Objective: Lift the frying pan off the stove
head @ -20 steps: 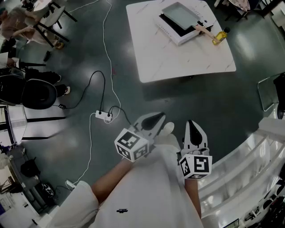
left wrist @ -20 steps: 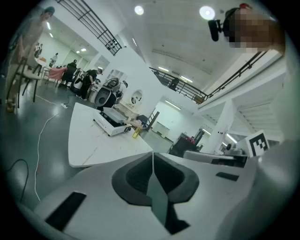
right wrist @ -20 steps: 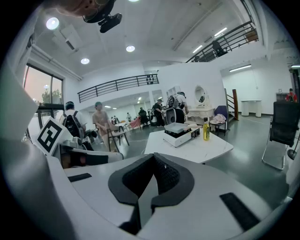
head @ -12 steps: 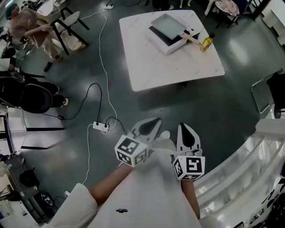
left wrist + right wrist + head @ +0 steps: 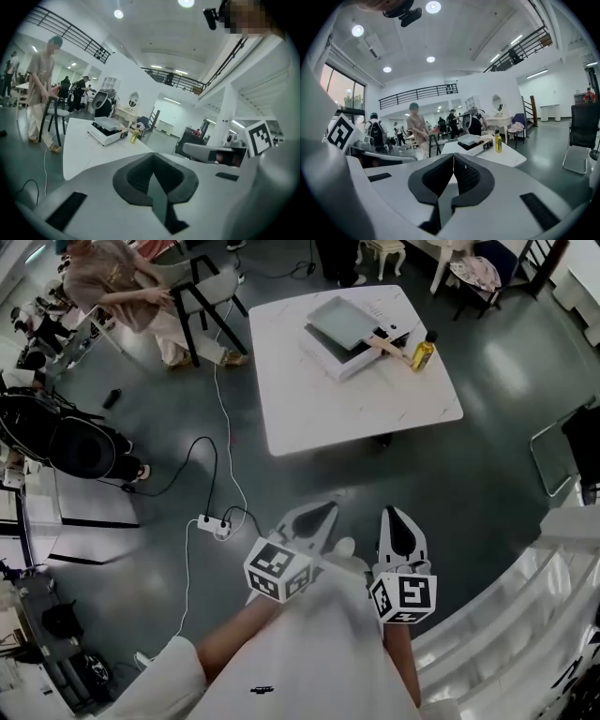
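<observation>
The left hand-held gripper (image 5: 316, 517) and the right hand-held gripper (image 5: 398, 524) are seen closed and empty, well apart from the frying pan (image 5: 339, 321), set on the stove (image 5: 349, 362) on the tabletop (image 5: 375, 401). The bottle (image 5: 423, 351) (just beside the pan's handle) could be toppled by a careless reach.

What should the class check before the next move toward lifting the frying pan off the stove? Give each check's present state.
1. Grey square frying pan on white stove: ok.
2. Pan's wooden handle uncovered: ok.
3. Yellow bottle clear of handle: cannot tell.
4. Left gripper open: not ok, shut.
5. Right gripper open: not ok, shut.
6. Grippers at white table: not ok, far off.
</observation>
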`<state>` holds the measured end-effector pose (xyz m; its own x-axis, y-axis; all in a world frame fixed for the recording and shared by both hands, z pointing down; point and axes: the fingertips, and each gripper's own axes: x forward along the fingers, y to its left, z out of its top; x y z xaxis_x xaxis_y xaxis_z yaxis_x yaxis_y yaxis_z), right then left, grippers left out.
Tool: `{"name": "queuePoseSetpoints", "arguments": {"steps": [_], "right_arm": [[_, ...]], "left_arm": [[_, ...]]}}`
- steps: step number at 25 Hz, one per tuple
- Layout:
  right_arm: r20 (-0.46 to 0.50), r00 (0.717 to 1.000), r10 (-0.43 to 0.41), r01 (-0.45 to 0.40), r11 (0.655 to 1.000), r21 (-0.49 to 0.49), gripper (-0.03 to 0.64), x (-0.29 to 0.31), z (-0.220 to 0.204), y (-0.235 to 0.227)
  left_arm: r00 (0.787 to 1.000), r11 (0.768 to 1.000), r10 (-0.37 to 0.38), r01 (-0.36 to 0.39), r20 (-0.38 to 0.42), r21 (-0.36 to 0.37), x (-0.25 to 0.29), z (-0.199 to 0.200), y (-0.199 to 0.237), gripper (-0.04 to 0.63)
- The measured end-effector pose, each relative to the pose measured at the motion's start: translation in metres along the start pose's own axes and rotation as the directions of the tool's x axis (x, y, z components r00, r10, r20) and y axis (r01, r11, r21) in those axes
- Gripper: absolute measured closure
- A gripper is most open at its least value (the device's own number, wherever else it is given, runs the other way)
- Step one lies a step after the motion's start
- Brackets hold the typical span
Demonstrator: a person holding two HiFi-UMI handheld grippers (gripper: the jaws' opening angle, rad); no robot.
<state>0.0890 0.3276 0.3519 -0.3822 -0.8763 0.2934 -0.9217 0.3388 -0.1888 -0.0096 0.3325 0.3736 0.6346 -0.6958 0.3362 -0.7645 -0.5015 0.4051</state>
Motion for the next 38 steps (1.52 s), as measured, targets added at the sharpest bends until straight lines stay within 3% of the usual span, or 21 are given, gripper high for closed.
{"name": "queuePoseSetpoints", "arguments": {"steps": [11,21,25,32,38], "right_arm": [[0.010,0.999,-0.051,0.050,0.998,0.035,0.618,0.018,0.011,-0.039],[0.002,0.996,-0.089,0.089,0.996,-0.013,0.617,0.116,0.050,-0.060],[-0.010,0.994,-0.108,0.107,0.993,-0.042,0.617,0.163,0.064,-0.063],[-0.030,0.985,-0.172,0.169,0.982,-0.079,0.617,0.229,0.082,-0.075],[-0.076,0.979,-0.187,0.180,0.980,-0.086,0.617,0.268,0.090,-0.100]], "left_arm": [[0.999,0.997,-0.037,0.039,-0.028,0.071,0.044,0.028,0.006,0.594],[0.985,0.984,-0.168,0.164,-0.047,-0.067,0.131,0.076,0.069,0.594],[0.976,0.975,-0.214,0.211,-0.044,-0.068,0.163,0.106,0.102,0.594],[0.941,0.945,-0.312,0.322,-0.135,0.060,0.207,0.143,0.150,0.594],[0.906,0.889,-0.338,0.397,-0.256,0.230,0.256,0.164,0.169,0.592]]}}
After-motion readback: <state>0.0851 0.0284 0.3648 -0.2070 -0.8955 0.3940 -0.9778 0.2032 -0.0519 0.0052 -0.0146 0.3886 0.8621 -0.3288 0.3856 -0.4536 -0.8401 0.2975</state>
